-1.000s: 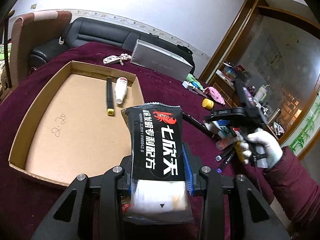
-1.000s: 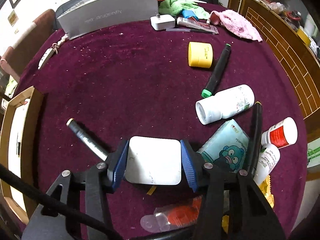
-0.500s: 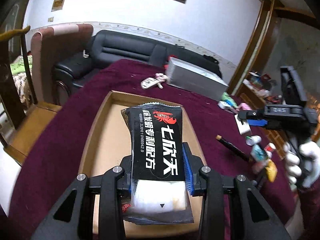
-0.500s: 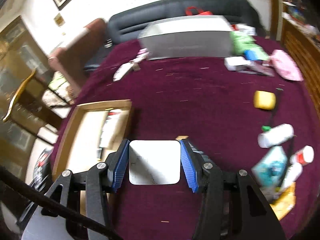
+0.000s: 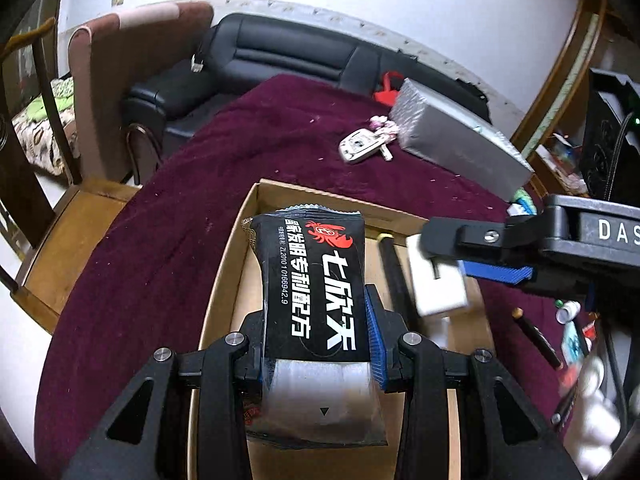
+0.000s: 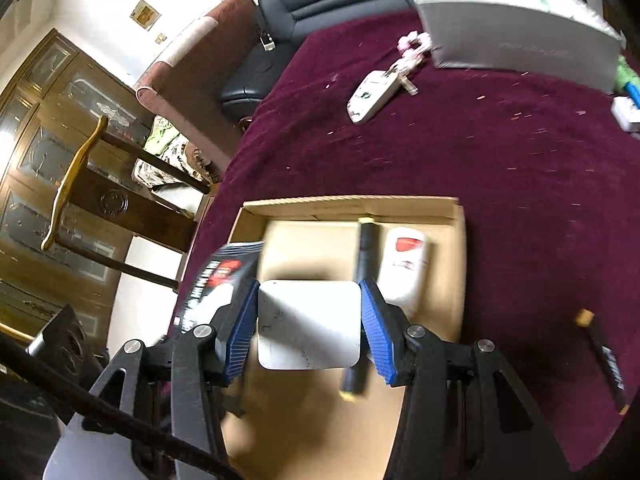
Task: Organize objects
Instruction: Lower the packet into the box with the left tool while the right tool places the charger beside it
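Over the cardboard tray (image 6: 456, 264) mid-frame, your left gripper (image 5: 316, 344) clamps the black packet (image 5: 316, 280) and your right gripper (image 6: 308, 324) clamps the white block (image 6: 308, 324), both poised for dropping in.

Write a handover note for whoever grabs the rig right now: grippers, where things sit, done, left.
Left gripper: shut on the black snack packet, held over the cardboard tray.
Right gripper: shut on the white square box, also over the tray.
Done: black marker and white bottle lie side by side in the tray.
Left: set down both held items in the tray, then fetch what remains on the maroon cloth, such as the dark pen to the tray's right. Whether the key fob and grey box belong to the job is unclear.
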### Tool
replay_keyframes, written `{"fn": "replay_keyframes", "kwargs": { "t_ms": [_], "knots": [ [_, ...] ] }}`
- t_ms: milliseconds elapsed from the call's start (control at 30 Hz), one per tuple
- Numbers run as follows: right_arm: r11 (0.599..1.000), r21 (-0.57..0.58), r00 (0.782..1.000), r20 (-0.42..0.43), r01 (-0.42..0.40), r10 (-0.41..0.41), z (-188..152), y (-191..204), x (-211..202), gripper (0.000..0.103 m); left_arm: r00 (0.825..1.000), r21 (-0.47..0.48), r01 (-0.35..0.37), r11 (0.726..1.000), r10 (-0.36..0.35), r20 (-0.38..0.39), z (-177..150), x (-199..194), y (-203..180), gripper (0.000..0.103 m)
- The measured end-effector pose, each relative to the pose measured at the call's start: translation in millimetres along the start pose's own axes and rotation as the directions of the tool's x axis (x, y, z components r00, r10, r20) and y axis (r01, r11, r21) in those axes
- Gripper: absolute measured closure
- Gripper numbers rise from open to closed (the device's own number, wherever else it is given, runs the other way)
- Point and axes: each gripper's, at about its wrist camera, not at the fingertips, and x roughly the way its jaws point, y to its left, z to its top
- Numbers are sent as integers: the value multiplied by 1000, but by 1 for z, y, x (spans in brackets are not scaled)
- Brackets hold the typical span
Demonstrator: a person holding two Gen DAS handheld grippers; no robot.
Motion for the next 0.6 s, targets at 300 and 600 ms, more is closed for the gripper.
{"fn": "replay_keyframes", "kwargs": {
  "t_ms": [300,600],
  "knots": [
    [999,47,999,-30,23,-22,13,-4,44,54,1000,-22,6,1000,-6,-26,7,22,6,70],
    [998,36,998,-10,59,-59,18,-10,51,54,1000,-11,-25,1000,24,-6,4,28,5,68]
  ]
}}
